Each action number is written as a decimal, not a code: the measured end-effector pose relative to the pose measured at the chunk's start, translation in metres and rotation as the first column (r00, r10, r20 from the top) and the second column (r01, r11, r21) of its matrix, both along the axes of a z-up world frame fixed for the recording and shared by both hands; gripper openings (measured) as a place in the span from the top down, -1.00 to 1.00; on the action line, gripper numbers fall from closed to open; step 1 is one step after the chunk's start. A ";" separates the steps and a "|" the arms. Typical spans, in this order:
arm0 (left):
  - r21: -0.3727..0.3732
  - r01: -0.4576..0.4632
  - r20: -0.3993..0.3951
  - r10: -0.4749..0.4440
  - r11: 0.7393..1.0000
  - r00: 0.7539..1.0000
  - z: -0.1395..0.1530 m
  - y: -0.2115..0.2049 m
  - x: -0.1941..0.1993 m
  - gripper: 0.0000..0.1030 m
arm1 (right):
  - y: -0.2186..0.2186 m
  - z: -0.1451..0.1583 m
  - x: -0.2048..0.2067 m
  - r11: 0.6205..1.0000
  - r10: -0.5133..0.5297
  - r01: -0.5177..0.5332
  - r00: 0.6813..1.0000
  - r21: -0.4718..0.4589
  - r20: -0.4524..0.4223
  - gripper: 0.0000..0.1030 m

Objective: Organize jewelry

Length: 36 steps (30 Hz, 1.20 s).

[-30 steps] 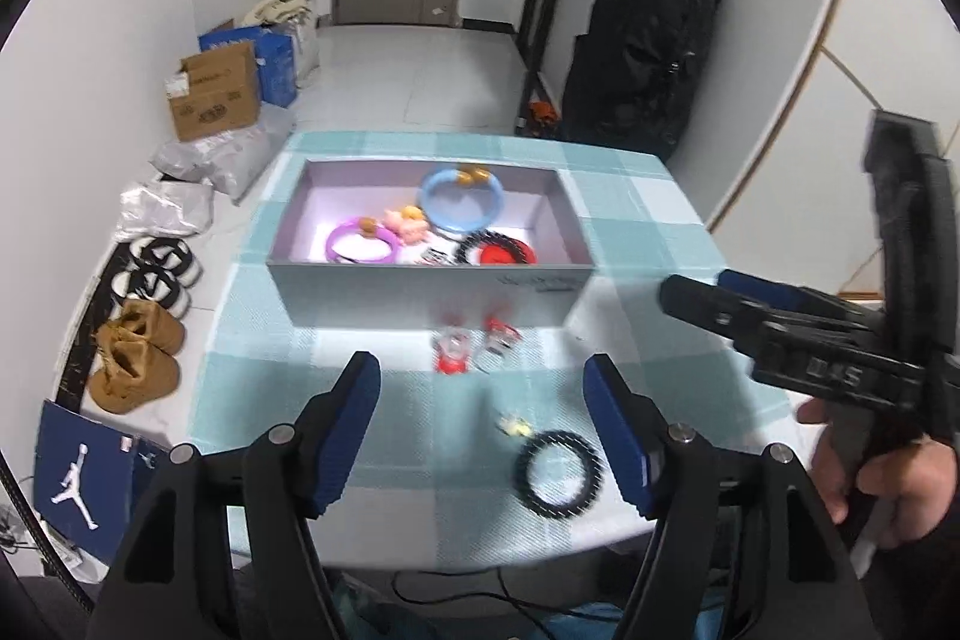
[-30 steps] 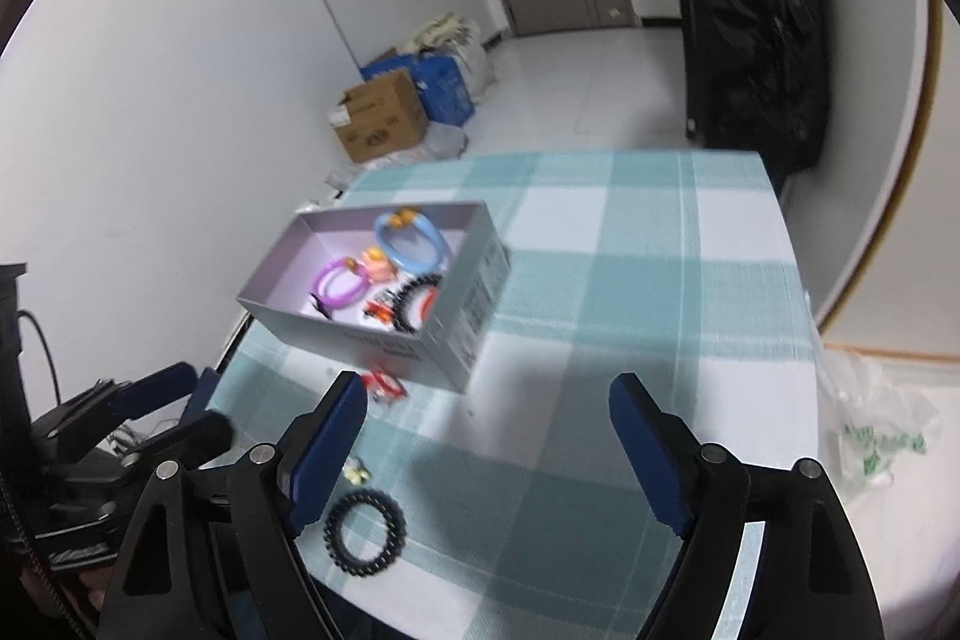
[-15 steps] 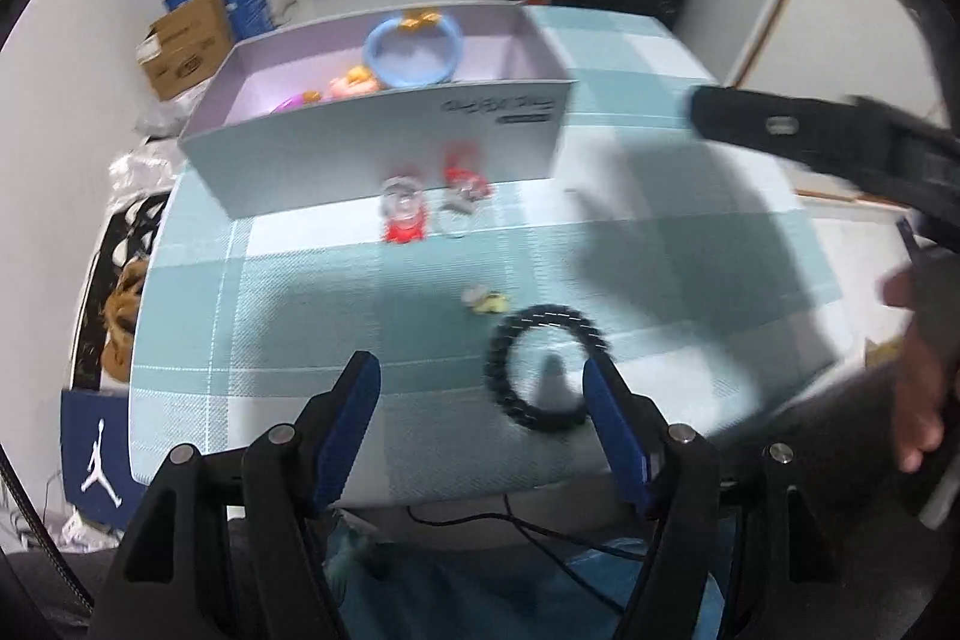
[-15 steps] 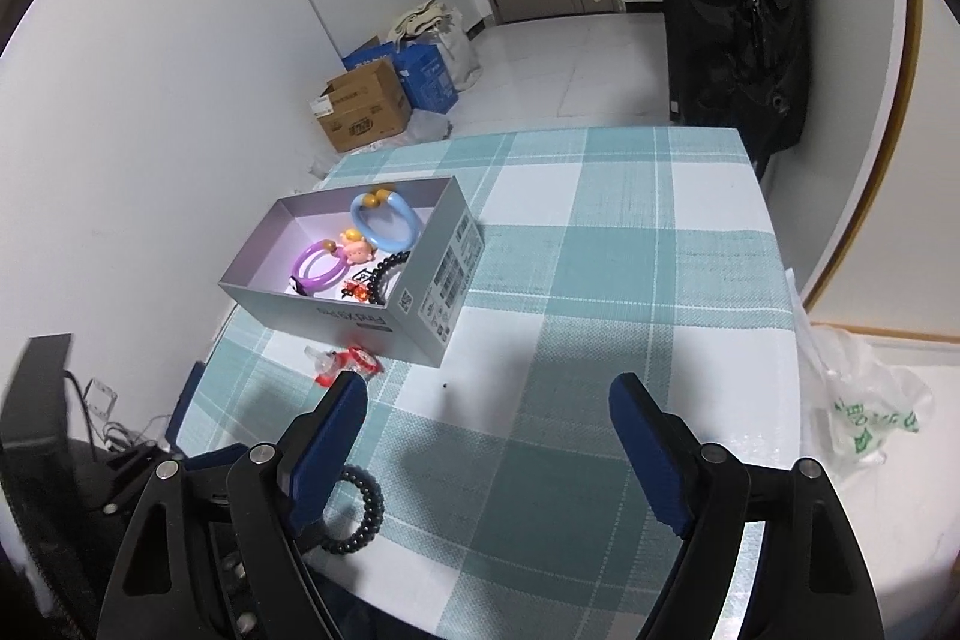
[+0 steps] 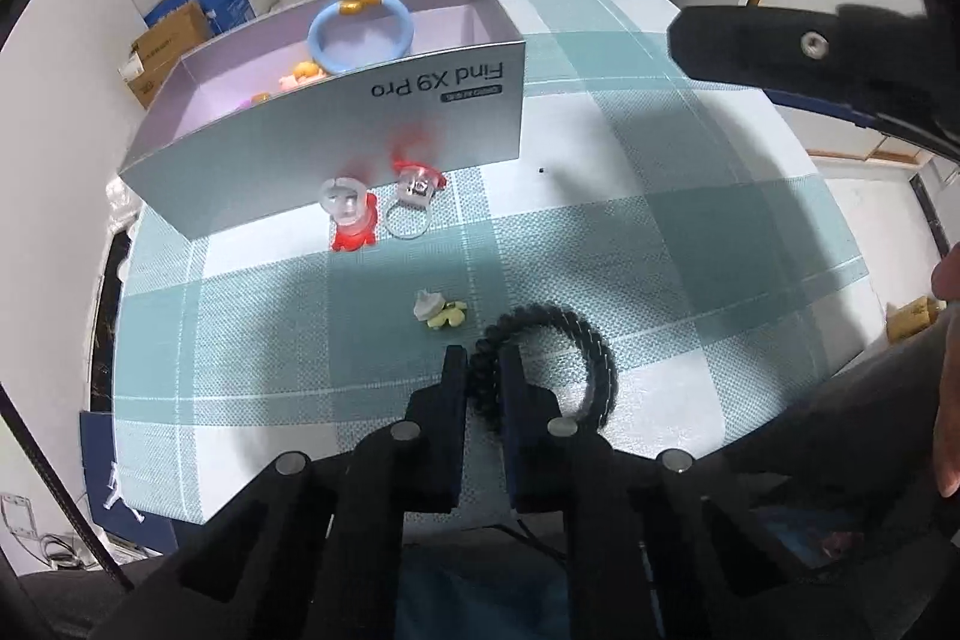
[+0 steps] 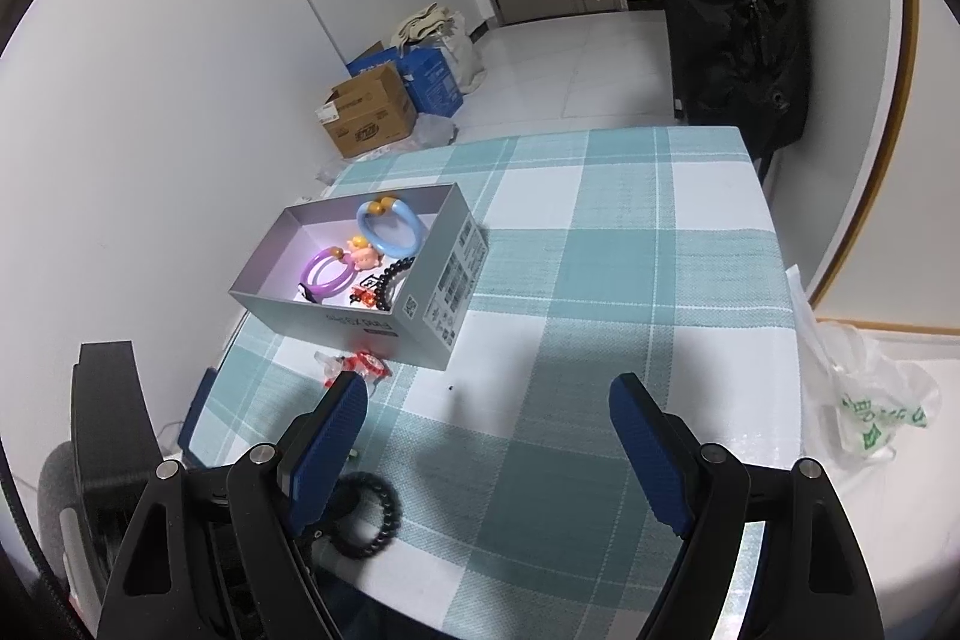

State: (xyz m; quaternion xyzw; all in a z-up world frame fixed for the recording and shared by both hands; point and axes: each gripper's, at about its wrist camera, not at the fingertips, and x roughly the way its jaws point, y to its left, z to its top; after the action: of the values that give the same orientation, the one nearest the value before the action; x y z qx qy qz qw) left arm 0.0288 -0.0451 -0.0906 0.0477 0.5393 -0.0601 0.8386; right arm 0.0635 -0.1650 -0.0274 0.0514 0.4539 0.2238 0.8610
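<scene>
My left gripper (image 5: pixel 482 361) is shut on the left side of a black beaded bracelet (image 5: pixel 591 346) that lies near the table's front edge; the bracelet also shows in the right wrist view (image 6: pixel 375 517). A grey box (image 5: pixel 420 112) holds a blue bangle (image 5: pixel 360 31), a purple bangle (image 6: pixel 327 271), a pink charm and black beads. In front of the box lie a red and clear ring (image 5: pixel 351 214), a clear ring (image 5: pixel 414 196) and a small yellow charm (image 5: pixel 441 310). My right gripper (image 6: pixel 486 436) is open and empty above the table.
The table wears a teal and white checked cloth (image 6: pixel 600 280). Cardboard boxes (image 6: pixel 369 115) and a black bag (image 6: pixel 738 10) stand on the floor beyond it. A plastic bag (image 6: pixel 870 412) lies to the right of the table.
My left gripper moved down and forward to the black bracelet and closed on its left side. The right gripper rose slightly and stays open.
</scene>
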 end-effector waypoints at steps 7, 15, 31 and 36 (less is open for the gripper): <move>-0.106 -0.058 -0.027 0.055 0.993 0.998 0.002 0.023 0.003 0.90 | -0.007 -0.003 0.003 1.000 -0.030 0.030 0.999 0.005 -0.019 -0.61; -0.229 -0.117 0.039 0.129 0.966 0.991 0.034 0.056 -0.006 0.90 | -0.010 -0.013 0.007 0.999 -0.051 0.051 0.997 -0.004 -0.060 -0.61; -0.355 -0.183 0.167 0.255 0.917 0.952 0.070 0.096 0.005 0.90 | 0.054 -0.028 -0.013 0.974 0.210 -0.212 0.977 -0.074 -0.044 -0.53; -0.368 -0.189 0.165 0.264 0.910 0.950 0.070 0.104 0.005 0.90 | 0.087 -0.033 -0.028 0.929 0.352 -0.352 0.936 -0.118 -0.022 -0.40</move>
State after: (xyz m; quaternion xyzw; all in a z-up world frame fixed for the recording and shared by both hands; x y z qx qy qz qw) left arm 0.0339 0.0585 -0.0207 -0.1584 0.4299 -0.0508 0.8874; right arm 0.0351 -0.0783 -0.0608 -0.0825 0.4686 0.3466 0.8084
